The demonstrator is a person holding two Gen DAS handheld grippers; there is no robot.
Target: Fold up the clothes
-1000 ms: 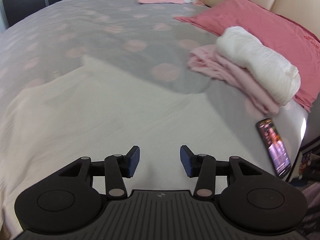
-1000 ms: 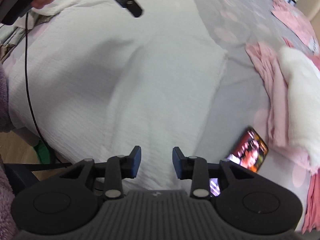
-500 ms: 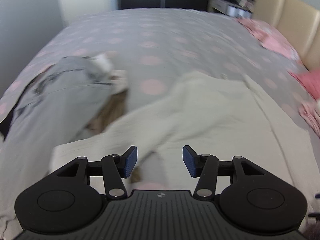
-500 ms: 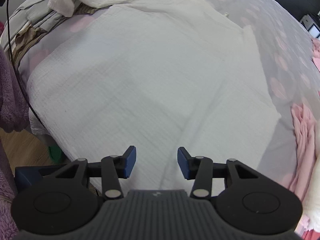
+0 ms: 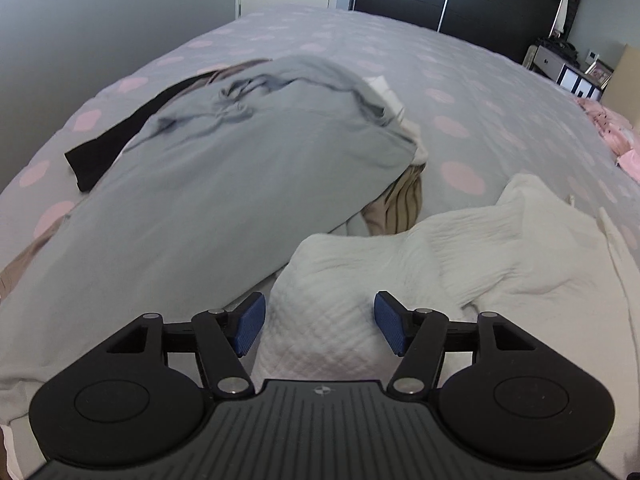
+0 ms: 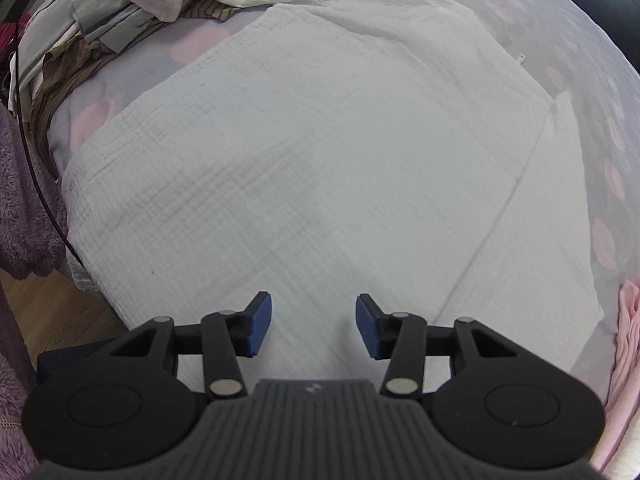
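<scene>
White garment (image 6: 320, 152) lay spread on the bed, sleeve (image 5: 332, 280) toward twelve o'clock of the left tool (image 5: 318, 326) (both tools' jaws apart, empty).

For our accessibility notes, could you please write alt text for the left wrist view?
The open left gripper hangs over a sleeve of a white textured garment on a grey, pink-spotted bed cover. A grey garment lies heaped beyond it.

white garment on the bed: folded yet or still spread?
Mostly spread. The white garment lies flat across the bed, one straight fold edge on the right side, a sleeve trailing loose at upper left.
</scene>
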